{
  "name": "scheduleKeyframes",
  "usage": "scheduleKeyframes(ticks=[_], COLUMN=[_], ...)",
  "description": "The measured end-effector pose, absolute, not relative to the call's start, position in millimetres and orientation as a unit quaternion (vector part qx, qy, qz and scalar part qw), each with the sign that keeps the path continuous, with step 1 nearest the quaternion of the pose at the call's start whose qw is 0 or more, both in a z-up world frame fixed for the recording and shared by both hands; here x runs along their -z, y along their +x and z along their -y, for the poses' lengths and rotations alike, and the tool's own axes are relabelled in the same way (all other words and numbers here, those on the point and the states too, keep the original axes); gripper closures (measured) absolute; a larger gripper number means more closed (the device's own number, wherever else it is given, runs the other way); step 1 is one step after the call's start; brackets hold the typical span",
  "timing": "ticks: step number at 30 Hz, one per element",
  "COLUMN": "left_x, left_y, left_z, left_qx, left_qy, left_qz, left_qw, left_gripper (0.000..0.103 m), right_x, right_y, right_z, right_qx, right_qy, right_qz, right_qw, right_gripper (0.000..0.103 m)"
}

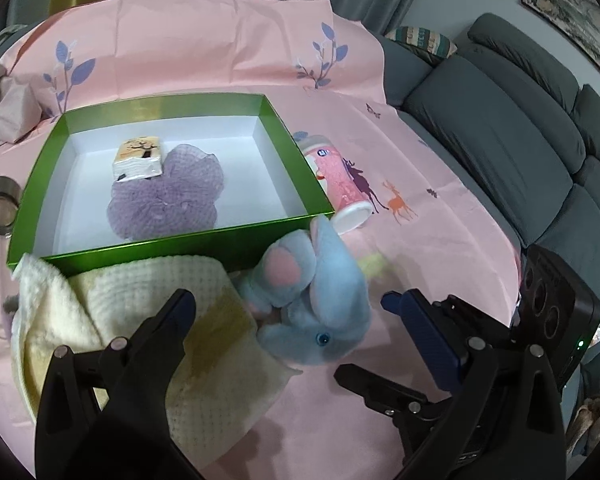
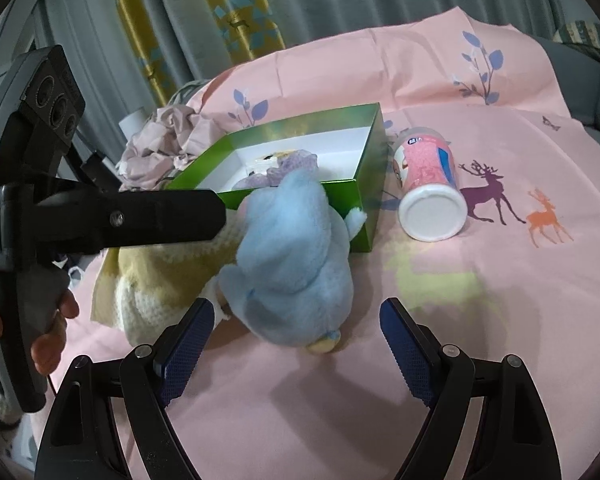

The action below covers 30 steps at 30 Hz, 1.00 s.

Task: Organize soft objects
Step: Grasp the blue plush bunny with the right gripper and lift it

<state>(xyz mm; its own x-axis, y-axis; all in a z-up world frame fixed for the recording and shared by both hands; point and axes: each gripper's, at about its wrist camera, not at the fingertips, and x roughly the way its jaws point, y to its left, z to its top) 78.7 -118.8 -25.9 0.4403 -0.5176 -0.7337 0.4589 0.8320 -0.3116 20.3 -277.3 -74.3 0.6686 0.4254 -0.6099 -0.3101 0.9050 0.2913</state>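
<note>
Blue plush (image 2: pixel 292 256) against green box (image 2: pixel 342 200) edge; both grippers (image 1: pixel 288 300) (image 2: pixel 296 312) gape, pink cloth (image 2: pixel 480 320) bare rightward

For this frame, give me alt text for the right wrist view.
The right tool hangs open just short of a blue plush toy that leans on a green box and a cream towel on a pink printed cloth. The left tool reaches in from the left; a pink canister lies right of the box.

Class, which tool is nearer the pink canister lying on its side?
Right. The right tool faces the pink canister past the blue plush; the left tool sits farther, over the towel side.
</note>
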Motion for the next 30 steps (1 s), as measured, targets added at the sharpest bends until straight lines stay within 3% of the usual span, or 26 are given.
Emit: scheduleKeyframes(ticks=[4,9,11,14,23,30], left_x=[34,45,51,60,55,11], left_y=[84,90,94,98,86,51], left_z=[131,144,148,154,164,165], left_qx=[0.289,0.296,0.296,0.295,0.305,0.335], left_qy=[-0.022,-0.017,-0.018,-0.018,-0.004,0.012], left_qz=[-0.457,-0.476,-0.487,-0.504,-0.499,-0.441], left_qw=[0.841,0.828,0.821,0.812,0.811,0.833], left_gripper=[0.004,0.021,0.032,0.038,0.049,0.049], right_x=[77,84,89,96,98,61], right_y=[28,37,40,45,41,8], right_z=[276,277,277,277,280,284], right_qx=[-0.212,-0.234,-0.237,-0.243,-0.25,-0.237], right_qy=[0.075,0.096,0.101,0.11,0.14,0.114], right_qz=[-0.357,-0.364,-0.37,-0.38,-0.377,-0.329], right_qw=[0.907,0.897,0.893,0.886,0.881,0.907], right_gripper=[0.018,0.018,0.018,0.026,0.04,0.041])
